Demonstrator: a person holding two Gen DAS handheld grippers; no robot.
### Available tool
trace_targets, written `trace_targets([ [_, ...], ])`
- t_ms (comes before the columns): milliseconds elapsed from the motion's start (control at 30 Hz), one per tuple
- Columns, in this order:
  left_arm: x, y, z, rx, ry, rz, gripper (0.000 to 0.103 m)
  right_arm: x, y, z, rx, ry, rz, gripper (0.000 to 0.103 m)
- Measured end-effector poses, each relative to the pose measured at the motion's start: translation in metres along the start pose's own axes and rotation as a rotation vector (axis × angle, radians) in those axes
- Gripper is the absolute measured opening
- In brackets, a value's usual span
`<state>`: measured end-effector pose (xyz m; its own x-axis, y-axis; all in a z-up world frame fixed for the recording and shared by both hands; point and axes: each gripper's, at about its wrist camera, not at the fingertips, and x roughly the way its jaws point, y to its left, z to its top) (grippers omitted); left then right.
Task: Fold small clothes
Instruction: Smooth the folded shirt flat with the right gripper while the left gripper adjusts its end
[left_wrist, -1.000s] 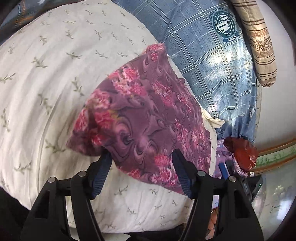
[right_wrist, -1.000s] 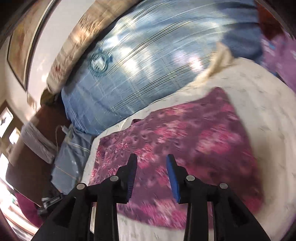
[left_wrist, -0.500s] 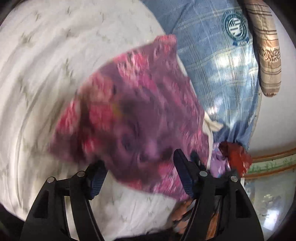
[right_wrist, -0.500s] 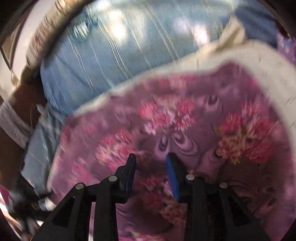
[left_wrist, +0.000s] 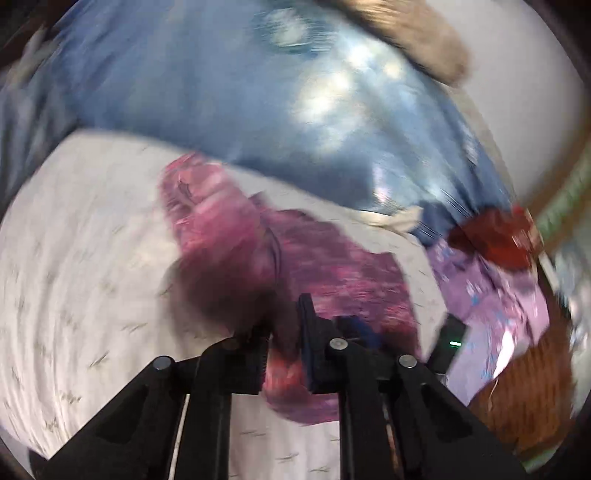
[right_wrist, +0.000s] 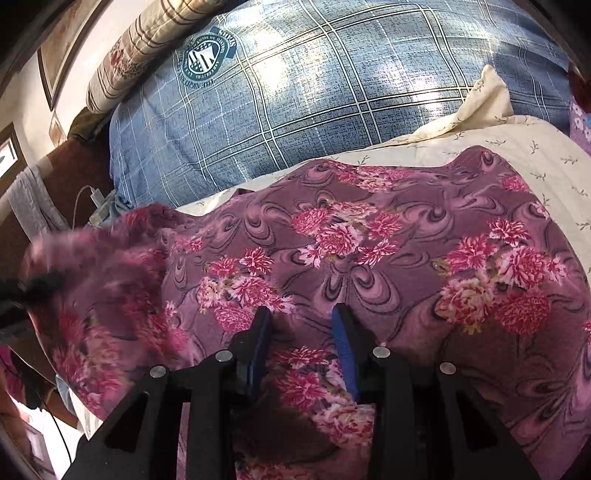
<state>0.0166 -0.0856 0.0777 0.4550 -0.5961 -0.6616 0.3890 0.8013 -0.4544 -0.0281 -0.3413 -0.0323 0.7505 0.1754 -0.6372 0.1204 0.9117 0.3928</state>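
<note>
On the cream sheet (right_wrist: 535, 147), the left gripper (left_wrist: 284, 332), having just closed, is clamping the floral cloth's (right_wrist: 369, 240) left end while the right gripper (right_wrist: 301, 325), jaws apart, is hovering over its middle.

Heavy motion blur smears the left wrist view, streaking the blue quilt (left_wrist: 258, 110) and floral cloth (left_wrist: 295, 266). The right wrist view is sharp, with dappled daylight patches glaring on the quilt (right_wrist: 332, 92). Fisheye distortion bends and darkens both frames' edges.
</note>
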Motion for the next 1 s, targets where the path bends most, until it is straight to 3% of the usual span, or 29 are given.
trace_targets([
  [100, 0.008, -0.044, 0.012, 0.090, 0.015, -0.040, 0.009, -0.004, -0.007, 0.001, 0.034, 0.006, 0.038, 0.036],
  [167, 0.021, -0.072, 0.018, 0.141, 0.049, -0.077, 0.006, -0.021, -0.015, -0.005, 0.065, -0.009, 0.029, 0.030],
  [267, 0.037, -0.099, 0.015, 0.216, 0.071, -0.055, 0.006, -0.055, -0.034, -0.020, 0.127, -0.044, 0.015, 0.028],
  [367, 0.044, -0.094, 0.014, 0.159, 0.109, -0.077, 0.006, -0.078, -0.045, -0.036, 0.112, -0.085, -0.003, 0.031],
  [467, 0.032, -0.060, 0.024, 0.056, 0.098, -0.025, 0.006, -0.080, -0.063, -0.047, 0.144, -0.102, 0.090, 0.031],
  [533, 0.016, -0.016, 0.032, -0.068, 0.101, 0.022, 0.014, -0.078, -0.066, -0.047, 0.153, -0.118, 0.110, 0.031],
  [567, 0.010, 0.004, 0.032, -0.120, 0.109, 0.036, 0.031, -0.078, -0.064, -0.047, 0.146, -0.124, 0.102, 0.032],
  [600, 0.003, 0.027, 0.032, -0.176, 0.115, 0.051, 0.059, -0.076, -0.061, -0.046, 0.137, -0.126, 0.096, 0.033],
  [667, -0.011, 0.080, 0.026, -0.301, 0.116, 0.091, 0.078, -0.076, -0.058, -0.047, 0.121, -0.132, 0.089, 0.035],
  [867, 0.019, 0.198, 0.011, -0.554, 0.264, 0.049, 0.080, -0.075, -0.053, -0.046, 0.100, -0.128, 0.068, 0.039],
  [1000, 0.061, 0.213, 0.021, -0.520, 0.373, 0.025, 0.080, -0.073, -0.049, -0.046, 0.087, -0.120, 0.043, 0.039],
])
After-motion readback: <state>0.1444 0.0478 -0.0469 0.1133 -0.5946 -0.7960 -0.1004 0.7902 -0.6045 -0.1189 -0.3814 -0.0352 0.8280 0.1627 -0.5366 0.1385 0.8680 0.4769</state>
